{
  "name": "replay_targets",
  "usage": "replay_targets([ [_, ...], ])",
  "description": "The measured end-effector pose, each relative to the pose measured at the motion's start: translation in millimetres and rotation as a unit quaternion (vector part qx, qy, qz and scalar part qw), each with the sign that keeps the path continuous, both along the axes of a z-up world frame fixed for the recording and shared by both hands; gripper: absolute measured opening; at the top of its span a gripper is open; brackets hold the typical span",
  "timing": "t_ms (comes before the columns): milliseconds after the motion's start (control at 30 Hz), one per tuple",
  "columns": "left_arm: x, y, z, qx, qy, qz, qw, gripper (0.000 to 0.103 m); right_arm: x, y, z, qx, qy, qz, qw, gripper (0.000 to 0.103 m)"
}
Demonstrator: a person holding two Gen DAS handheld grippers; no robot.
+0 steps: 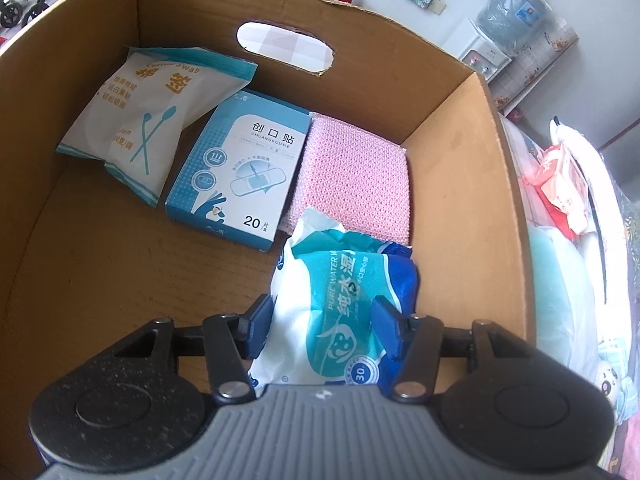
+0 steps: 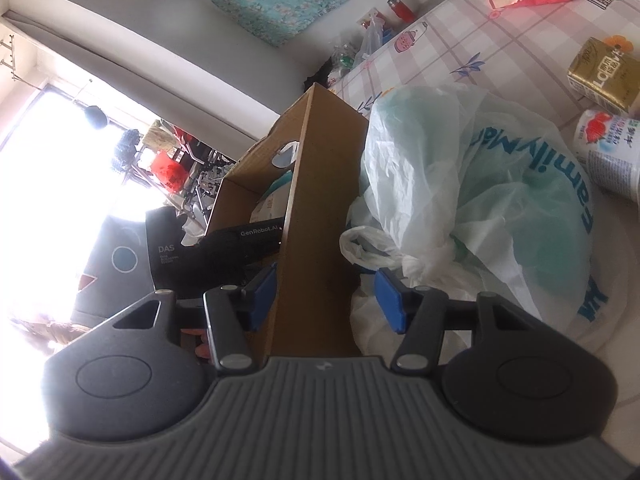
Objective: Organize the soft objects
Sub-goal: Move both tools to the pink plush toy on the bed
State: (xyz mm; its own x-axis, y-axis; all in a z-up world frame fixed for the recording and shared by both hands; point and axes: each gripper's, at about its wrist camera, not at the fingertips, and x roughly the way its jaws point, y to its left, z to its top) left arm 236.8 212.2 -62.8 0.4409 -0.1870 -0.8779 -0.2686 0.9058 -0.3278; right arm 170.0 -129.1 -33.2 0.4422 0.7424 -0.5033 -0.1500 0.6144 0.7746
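Note:
I look down into a brown cardboard box [image 1: 460, 160]. On its floor lie a white cotton swab bag [image 1: 136, 120], a blue plaster box [image 1: 240, 168] and a pink knitted cloth [image 1: 352, 176]. A crumpled teal-and-blue wet wipes pack [image 1: 344, 280] rests near the right wall, and my left gripper [image 1: 322, 322] has its pads against the pack's two sides. In the right wrist view my right gripper [image 2: 326, 298] stands open astride the box wall [image 2: 320, 200], with a gap at the right pad. The black left gripper body [image 2: 240, 240] reaches into the box.
A knotted white-green plastic bag [image 2: 480, 200] lies against the box's outer side on a checked tablecloth [image 2: 460, 52]. Beyond it stand a gold carton [image 2: 604, 76] and a white tub [image 2: 608, 152]. A red-white packet [image 1: 560, 184] lies outside the box.

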Motion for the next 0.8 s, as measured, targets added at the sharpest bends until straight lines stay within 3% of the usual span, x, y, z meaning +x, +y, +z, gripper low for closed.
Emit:
replay_targets([
  [100, -2.5, -0.2, 4.8, -0.006, 0.013, -0.005, 0.9999, 0.074, -4.5, -4.6, -0.7, 0.004, -0.002, -0.003, 1.000, 0.058],
  [233, -12.2, -0.5, 16.5, -0.005, 0.020, -0.016, 0.9997, 0.084, -8.5, -9.5, 1.3, -0.002, -0.011, -0.006, 1.000, 0.061],
  [400, -34.2, 3.7, 39.2, 0.007, 0.009, -0.014, 0.9998, 0.085, -14.8, -17.2, 4.5, 0.003, -0.020, -0.009, 1.000, 0.062],
  [600, -77.3, 11.7, 85.8, 0.007, -0.062, 0.028, 0.9976, 0.086, -30.8, -37.3, 10.8, 0.011, -0.042, -0.019, 0.999, 0.064],
  [800, -117.6, -26.5, 116.1, 0.004, -0.146, 0.030, 0.9888, 0.088, -48.0, -67.2, 13.9, 0.021, -0.062, -0.041, 0.997, 0.066],
])
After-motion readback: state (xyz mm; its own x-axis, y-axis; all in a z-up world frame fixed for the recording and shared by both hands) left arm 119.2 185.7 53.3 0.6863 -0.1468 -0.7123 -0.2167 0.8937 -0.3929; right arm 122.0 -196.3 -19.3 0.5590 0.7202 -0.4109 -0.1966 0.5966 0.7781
